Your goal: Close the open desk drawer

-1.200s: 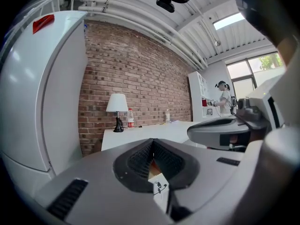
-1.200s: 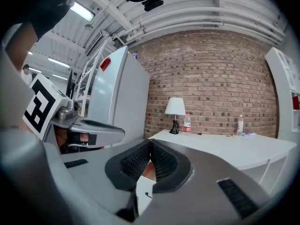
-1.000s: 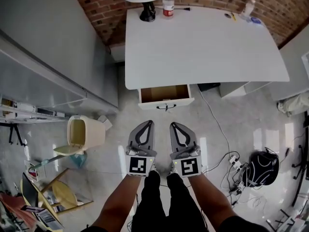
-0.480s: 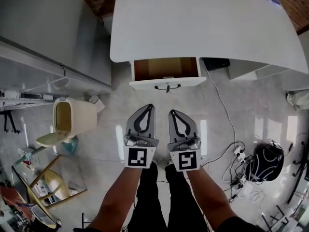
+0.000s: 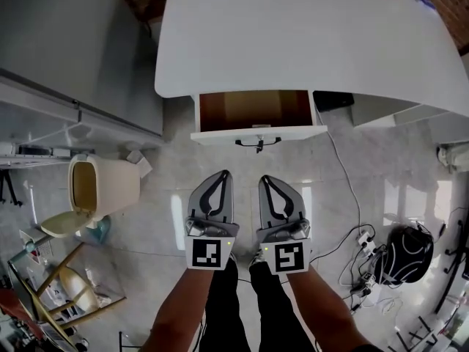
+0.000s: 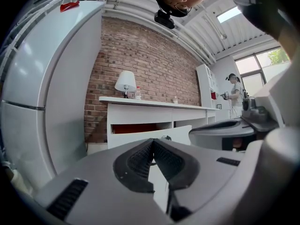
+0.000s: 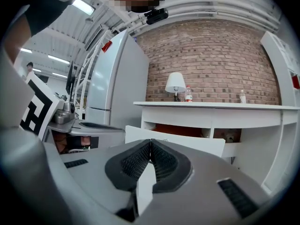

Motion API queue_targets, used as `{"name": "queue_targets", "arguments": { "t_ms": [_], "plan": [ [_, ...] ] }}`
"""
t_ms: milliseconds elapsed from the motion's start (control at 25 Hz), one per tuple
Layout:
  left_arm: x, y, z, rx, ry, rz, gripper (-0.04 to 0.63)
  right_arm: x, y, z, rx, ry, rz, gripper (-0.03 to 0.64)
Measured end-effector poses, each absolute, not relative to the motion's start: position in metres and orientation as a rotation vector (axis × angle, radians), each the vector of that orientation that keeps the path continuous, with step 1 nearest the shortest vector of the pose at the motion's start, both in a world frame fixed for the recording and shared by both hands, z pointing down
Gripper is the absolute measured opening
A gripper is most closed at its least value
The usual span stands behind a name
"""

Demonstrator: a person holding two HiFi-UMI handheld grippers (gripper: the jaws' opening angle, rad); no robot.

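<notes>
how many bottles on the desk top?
2, both in the right gripper view. The lamp-side bottle stands just right of the lamp; the lone bottle stands farther right on the desk. More may be hidden.

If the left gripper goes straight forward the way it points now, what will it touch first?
Probably the white front of the open drawer, left of its handle. The left gripper is shut, and only floor shows between them; its height against the front is unclear.

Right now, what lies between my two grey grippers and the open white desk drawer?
Nothing: in the head view only bare pale floor separates the left gripper and right gripper from the open white drawer.
</notes>
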State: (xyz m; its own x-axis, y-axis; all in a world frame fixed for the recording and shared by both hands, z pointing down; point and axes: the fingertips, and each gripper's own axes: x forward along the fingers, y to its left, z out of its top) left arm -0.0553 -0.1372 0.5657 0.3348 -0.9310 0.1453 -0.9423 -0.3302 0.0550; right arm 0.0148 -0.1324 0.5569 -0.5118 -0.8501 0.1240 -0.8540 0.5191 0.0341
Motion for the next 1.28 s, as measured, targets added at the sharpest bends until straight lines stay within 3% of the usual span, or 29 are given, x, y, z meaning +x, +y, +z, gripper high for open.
{"name": "queue_targets", "arguments": {
  "t_ms": [640, 1120, 1280],
  "plan": [
    [-0.058, -0.135, 0.593, 2.437, -1.698, 0.225, 0.006, 0.022, -0.156, 0.603, 1.509, -2.614, 0.332, 0.028],
    [-0.06, -0.134, 0.605, 2.436, -1.688, 0.264, 0.006, 0.052, -0.183, 0.649, 1.67, -2.602, 1.23, 0.031],
    [-0.06, -0.137, 0.602, 2.578, -1.676, 0.397, 0.006, 0.047, -0.187, 0.65, 1.632, -2.641, 1.466, 0.032]
  ]
}}
